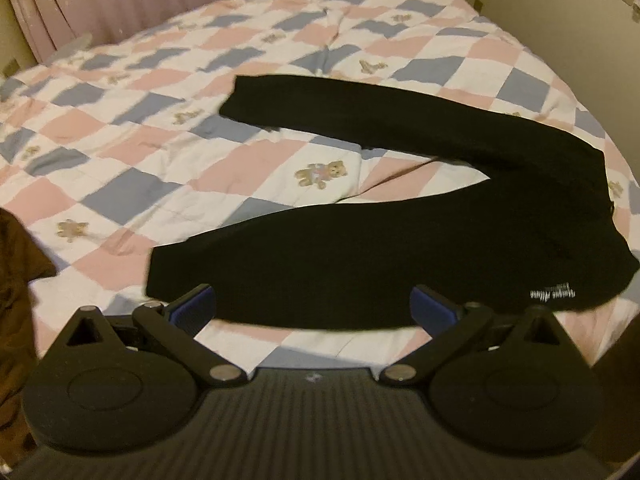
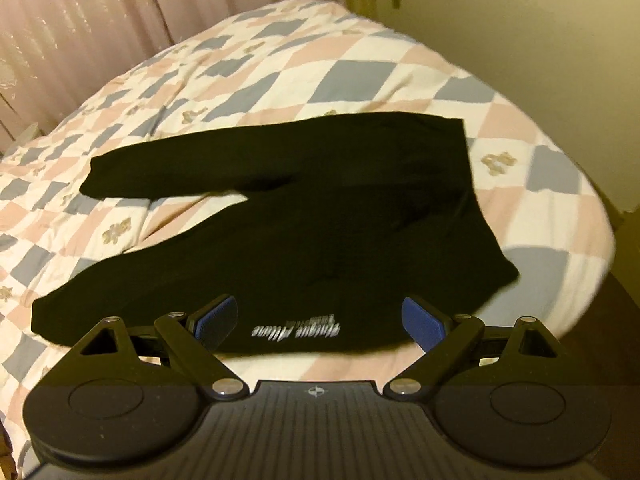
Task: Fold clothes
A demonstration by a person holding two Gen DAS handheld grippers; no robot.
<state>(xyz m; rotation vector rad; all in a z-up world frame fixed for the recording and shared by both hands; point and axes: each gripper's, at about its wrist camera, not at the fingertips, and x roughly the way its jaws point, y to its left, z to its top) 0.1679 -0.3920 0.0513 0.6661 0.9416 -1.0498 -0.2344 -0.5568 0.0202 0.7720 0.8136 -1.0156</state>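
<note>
A pair of black trousers [image 1: 400, 232] lies flat on the bed [image 1: 200, 128], over a quilt [image 2: 360, 76] checked in pink, blue and white with small teddy bears. In the left wrist view the trousers fill the centre and right of the frame, the two legs running out toward the left, one to the upper middle and one down to the lower left, with a wedge of quilt between them. The left gripper [image 1: 314, 306] hangs over the near leg, its blue-padded fingers [image 1: 192, 307] spread wide and closing on nothing. Only this view shows a brown garment [image 1: 18, 276] at the left edge of the frame, and a bear print [image 1: 320, 173] sharp enough to make out. The right wrist view looks from further toward the waist end: the white lettering [image 2: 295, 330] on the trousers sits at lower centre, right between the spread fingers [image 2: 424, 322] of the right gripper [image 2: 320, 322], which also grip nothing. Here the waist edge runs down the right side of the cloth, and the pink curtain [image 2: 100, 12] fills the upper left, with a plain wall [image 2: 520, 32] at upper right. Both views are slightly blurred.
</note>
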